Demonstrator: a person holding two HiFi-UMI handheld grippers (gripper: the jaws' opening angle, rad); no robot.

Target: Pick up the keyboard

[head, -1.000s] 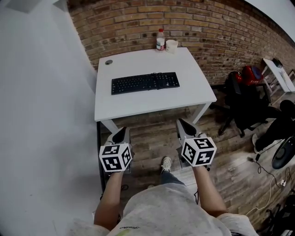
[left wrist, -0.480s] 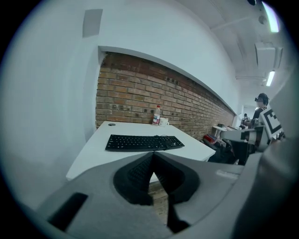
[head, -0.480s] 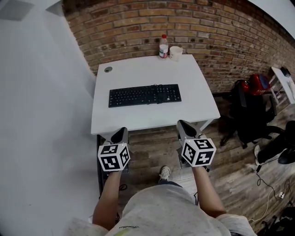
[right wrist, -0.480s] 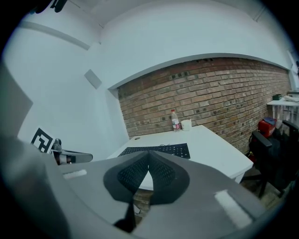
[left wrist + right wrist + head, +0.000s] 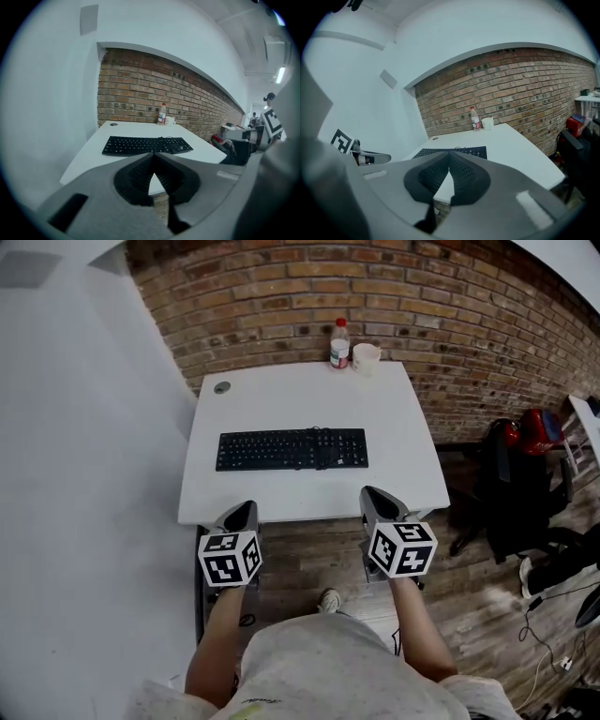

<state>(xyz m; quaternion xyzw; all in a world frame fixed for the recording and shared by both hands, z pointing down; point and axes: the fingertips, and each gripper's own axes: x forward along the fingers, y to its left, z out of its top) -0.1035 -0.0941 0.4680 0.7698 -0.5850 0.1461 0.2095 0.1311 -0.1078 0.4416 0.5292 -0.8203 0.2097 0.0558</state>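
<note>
A black keyboard (image 5: 292, 448) lies across the middle of a white table (image 5: 394, 418), its cable bunched near its right half. The left gripper view shows the keyboard (image 5: 146, 144) beyond the jaws, and the right gripper view shows the keyboard (image 5: 452, 152) just above its jaws. My left gripper (image 5: 246, 511) hangs at the table's near edge on the left, shut with nothing in it. My right gripper (image 5: 374, 495) hangs at the near edge on the right, also shut and empty. Both are short of the keyboard.
A water bottle (image 5: 339, 344) and a white cup (image 5: 366, 356) stand at the table's far edge by the brick wall. A round grommet (image 5: 221, 387) sits at the far left corner. A white wall runs along the left; a dark chair and red bag (image 5: 525, 442) stand right.
Both grippers and the view have moved forward toward the table. The jaw tips now reach its near edge. The keyboard has not moved on the table.
</note>
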